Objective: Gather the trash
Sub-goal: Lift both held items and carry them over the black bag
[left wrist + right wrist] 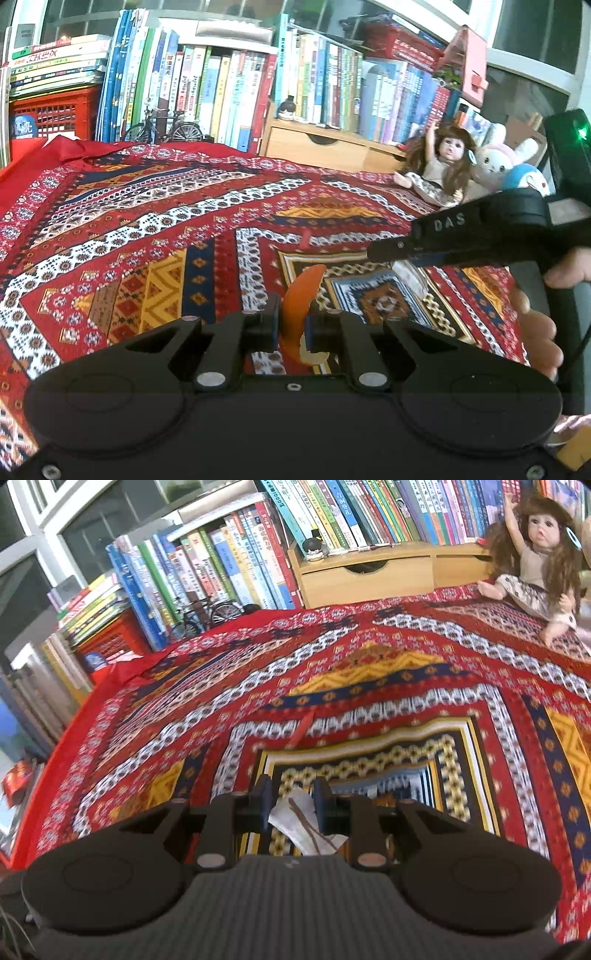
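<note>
Orange peel (301, 314) stands upright, clamped in left gripper (291, 325); right gripper (291, 805) pinches crumpled paper (303, 823).

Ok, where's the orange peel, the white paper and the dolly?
orange peel (301, 295), left wrist view, on its curved orange outside.
white paper (299, 825), right wrist view, on its crumpled middle.
doll (541, 528), right wrist view, on her face.

a patterned red cloth (369, 657) covers the table; doll (535, 550), books (229, 92) and model bicycle (162, 127) behind.
</note>
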{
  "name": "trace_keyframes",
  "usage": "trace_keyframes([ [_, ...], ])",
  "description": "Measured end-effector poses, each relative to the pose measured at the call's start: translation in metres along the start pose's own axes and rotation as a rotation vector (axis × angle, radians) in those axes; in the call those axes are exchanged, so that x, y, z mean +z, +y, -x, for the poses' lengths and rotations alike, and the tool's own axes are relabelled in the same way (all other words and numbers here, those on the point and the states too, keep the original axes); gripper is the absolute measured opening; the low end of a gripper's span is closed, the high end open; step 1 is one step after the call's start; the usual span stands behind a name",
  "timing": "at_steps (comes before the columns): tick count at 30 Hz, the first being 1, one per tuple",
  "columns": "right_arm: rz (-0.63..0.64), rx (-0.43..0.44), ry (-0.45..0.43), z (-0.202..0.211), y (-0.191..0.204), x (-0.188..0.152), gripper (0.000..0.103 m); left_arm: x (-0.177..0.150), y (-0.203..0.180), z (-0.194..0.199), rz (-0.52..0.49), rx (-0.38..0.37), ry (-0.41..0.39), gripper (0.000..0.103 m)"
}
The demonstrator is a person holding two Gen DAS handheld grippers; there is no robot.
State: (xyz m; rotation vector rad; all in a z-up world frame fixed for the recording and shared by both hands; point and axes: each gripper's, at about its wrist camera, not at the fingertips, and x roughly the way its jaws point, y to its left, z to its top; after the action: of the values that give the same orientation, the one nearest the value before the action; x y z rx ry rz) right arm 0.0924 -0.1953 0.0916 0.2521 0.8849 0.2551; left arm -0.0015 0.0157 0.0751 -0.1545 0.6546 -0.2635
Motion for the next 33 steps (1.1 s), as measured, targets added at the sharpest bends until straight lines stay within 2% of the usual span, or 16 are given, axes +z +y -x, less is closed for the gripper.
trace_keyframes([
  [7, -0.030, 0.056, -0.007, 0.038, -0.004, -0.039, 0.028, -0.022, -0.017, 0.032, -0.009, -0.015, 0.010, 0.012],
  [14, -0.051, 0.099, 0.009, 0.066, -0.007, -0.090, 0.028, -0.061, -0.031, 0.062, 0.004, -0.041, 0.043, 0.012],
  [21, -0.088, 0.130, 0.035, 0.085, -0.013, -0.136, 0.028, -0.098, -0.038, 0.085, 0.016, -0.055, 0.074, 0.012],
  [33, -0.073, 0.138, 0.085, 0.100, -0.006, -0.210, 0.029, -0.163, -0.046, 0.108, 0.053, -0.063, 0.155, 0.012],
])
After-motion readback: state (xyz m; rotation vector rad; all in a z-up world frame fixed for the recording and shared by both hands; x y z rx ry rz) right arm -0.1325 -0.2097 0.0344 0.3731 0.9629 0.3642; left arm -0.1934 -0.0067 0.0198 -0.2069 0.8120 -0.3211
